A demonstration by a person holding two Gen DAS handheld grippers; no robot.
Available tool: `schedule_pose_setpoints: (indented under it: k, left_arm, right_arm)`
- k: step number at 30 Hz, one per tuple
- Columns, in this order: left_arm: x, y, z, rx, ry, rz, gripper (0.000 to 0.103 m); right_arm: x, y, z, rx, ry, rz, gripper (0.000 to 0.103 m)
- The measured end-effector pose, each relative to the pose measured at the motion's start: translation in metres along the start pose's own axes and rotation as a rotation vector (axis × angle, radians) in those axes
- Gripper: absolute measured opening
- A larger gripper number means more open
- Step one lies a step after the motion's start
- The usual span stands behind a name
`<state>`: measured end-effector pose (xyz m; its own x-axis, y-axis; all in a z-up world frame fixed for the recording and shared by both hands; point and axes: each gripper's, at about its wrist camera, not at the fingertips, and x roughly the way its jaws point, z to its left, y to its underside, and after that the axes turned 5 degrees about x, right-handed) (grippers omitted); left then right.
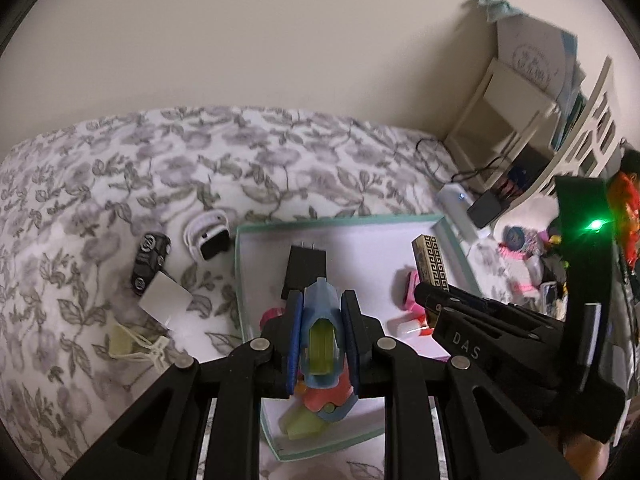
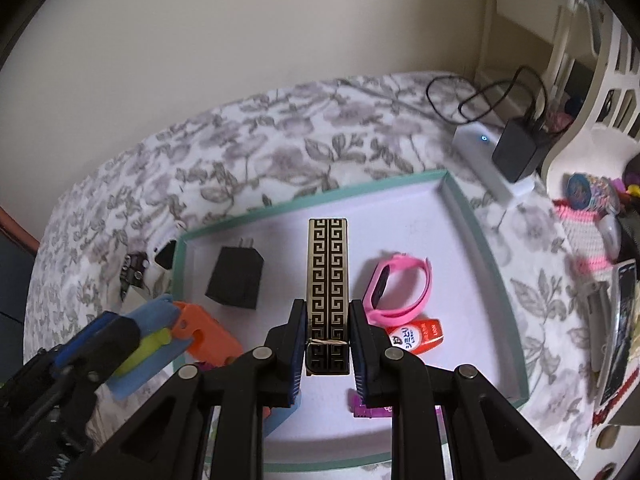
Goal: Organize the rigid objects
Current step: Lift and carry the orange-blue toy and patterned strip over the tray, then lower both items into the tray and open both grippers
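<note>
A shallow teal-rimmed box (image 2: 468,216) lies on a floral bedspread; it also shows in the left wrist view (image 1: 336,221). My left gripper (image 1: 322,308) is shut on a blue, orange and yellow toy gun (image 1: 323,328), held over the box's near left part. My right gripper (image 2: 328,312) is shut on a long black-and-gold patterned box (image 2: 328,264), held over the box's middle. Inside the box lie a black plug adapter (image 2: 236,280), a pink wristband (image 2: 400,288), a red packet (image 2: 418,336) and a purple piece (image 2: 370,410).
On the bedspread left of the box lie a black toy car (image 1: 150,262), a white watch (image 1: 208,236), a white card (image 1: 164,300) and a cream tag (image 1: 134,344). A white power strip (image 2: 492,164) with a black charger sits at the back right. Clutter lies right.
</note>
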<state>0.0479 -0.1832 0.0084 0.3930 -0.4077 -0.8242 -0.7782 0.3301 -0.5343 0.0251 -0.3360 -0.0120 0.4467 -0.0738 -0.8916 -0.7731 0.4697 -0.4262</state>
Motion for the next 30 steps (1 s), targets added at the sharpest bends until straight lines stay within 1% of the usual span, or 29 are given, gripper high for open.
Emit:
schedule_pose_setpoints:
  k: [3, 4, 11, 16, 21, 25, 30]
  left_arm:
    - [0.018, 0.004, -0.001, -0.008, -0.001, 0.045, 0.020]
    - [0.023, 0.005, -0.003, 0.000, -0.013, 0.057, 0.020]
    - [0.047, 0.012, -0.006, 0.014, -0.051, 0.116, 0.020]
    - [0.058, 0.016, -0.003, -0.004, -0.047, 0.146, 0.020]
    - [0.069, 0.021, -0.001, -0.026, -0.037, 0.182, 0.020]
    - [0.072, 0.022, 0.001, -0.042, -0.027, 0.190, 0.020]
    - [0.073, 0.022, 0.001, -0.044, -0.024, 0.193, 0.020]
  right_arm:
    - [0.012, 0.002, -0.003, 0.007, 0.006, 0.033, 0.022]
    - [0.016, 0.003, -0.004, 0.009, 0.009, 0.046, 0.022]
    - [0.038, 0.006, -0.010, 0.023, 0.023, 0.108, 0.022]
    - [0.048, 0.009, -0.014, 0.025, 0.032, 0.141, 0.022]
    - [0.051, 0.008, -0.014, 0.018, 0.036, 0.144, 0.022]
    - [0.057, 0.011, -0.016, 0.023, 0.045, 0.171, 0.022]
    - [0.058, 0.011, -0.015, 0.017, 0.058, 0.170, 0.022]
